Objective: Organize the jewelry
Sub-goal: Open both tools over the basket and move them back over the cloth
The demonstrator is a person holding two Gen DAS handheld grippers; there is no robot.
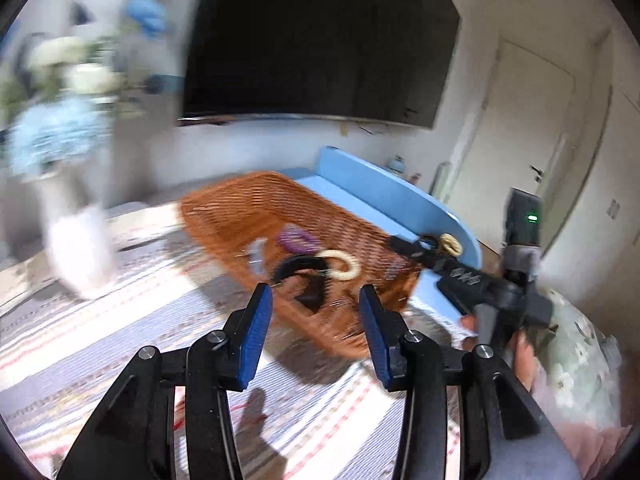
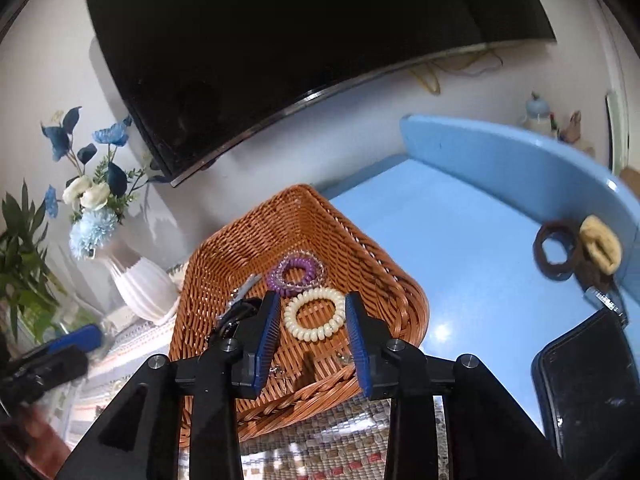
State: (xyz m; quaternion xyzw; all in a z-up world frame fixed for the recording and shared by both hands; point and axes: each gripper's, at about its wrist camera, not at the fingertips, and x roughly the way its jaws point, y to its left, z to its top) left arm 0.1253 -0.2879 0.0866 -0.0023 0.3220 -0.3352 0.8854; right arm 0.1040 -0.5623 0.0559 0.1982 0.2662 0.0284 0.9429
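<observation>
A brown wicker basket (image 2: 256, 232) holds a purple coil hair tie (image 2: 298, 274), a cream coil hair tie (image 2: 316, 314) and a black clip (image 2: 236, 312). My right gripper (image 2: 313, 297) hovers over the basket's near side, open; the cream tie lies below, between the fingers and untouched. In the blurred left wrist view the basket (image 1: 240, 200) sits ahead of my left gripper (image 1: 315, 294), which is open with nothing in it. A brown scrunchie (image 2: 554, 252) and a yellow scrunchie (image 2: 600, 244) rest on the blue tray (image 2: 460, 220) to the right.
A white vase of blue and white flowers (image 2: 140, 288) stands left of the basket. A dark screen (image 2: 280, 40) hangs on the wall behind. A black flat device (image 2: 588, 392) lies on the tray's near right corner. A striped woven mat (image 1: 120, 320) covers the table.
</observation>
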